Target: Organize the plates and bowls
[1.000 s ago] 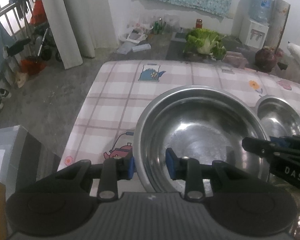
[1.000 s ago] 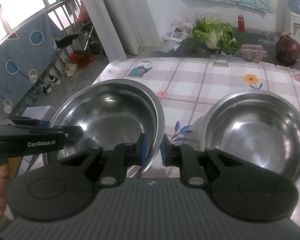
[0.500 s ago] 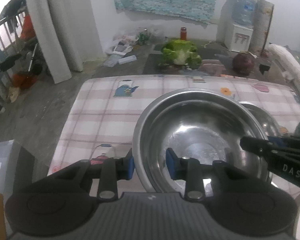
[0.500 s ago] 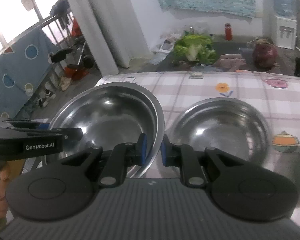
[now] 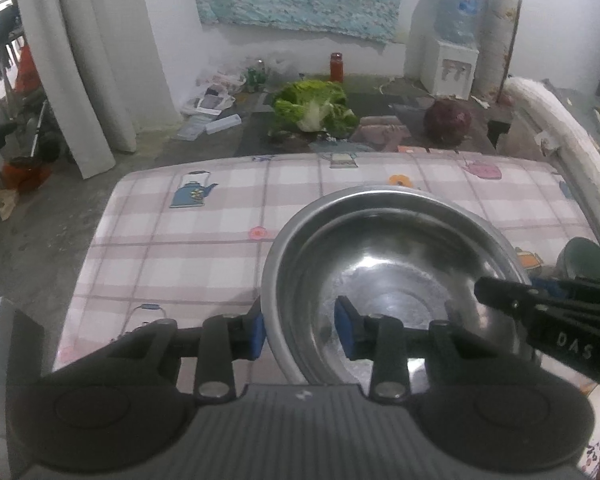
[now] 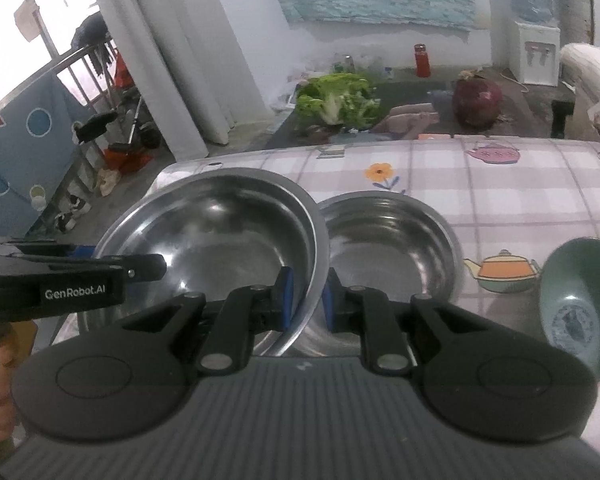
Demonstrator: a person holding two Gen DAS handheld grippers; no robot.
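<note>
Both grippers hold one large steel bowl (image 5: 392,280), lifted off the table. My left gripper (image 5: 300,330) is shut on its left rim. My right gripper (image 6: 306,300) is shut on its right rim; the bowl also shows in the right wrist view (image 6: 216,240). A smaller steel bowl (image 6: 388,240) stands on the checked tablecloth (image 6: 520,200), partly under the large bowl's right edge. In the left wrist view the large bowl hides the smaller one. A green ceramic bowl (image 6: 576,304) lies tilted at the right.
The table's left edge (image 5: 100,240) drops to the floor. Beyond the far edge lie a lettuce (image 5: 316,108), a red cabbage (image 5: 446,122) and a water dispenser (image 5: 452,64). A white rolled thing (image 5: 560,136) runs along the right side.
Both grippers have carried the large bowl to the right and up. It now overlaps the smaller bowl. The green bowl has come into view at the right.
</note>
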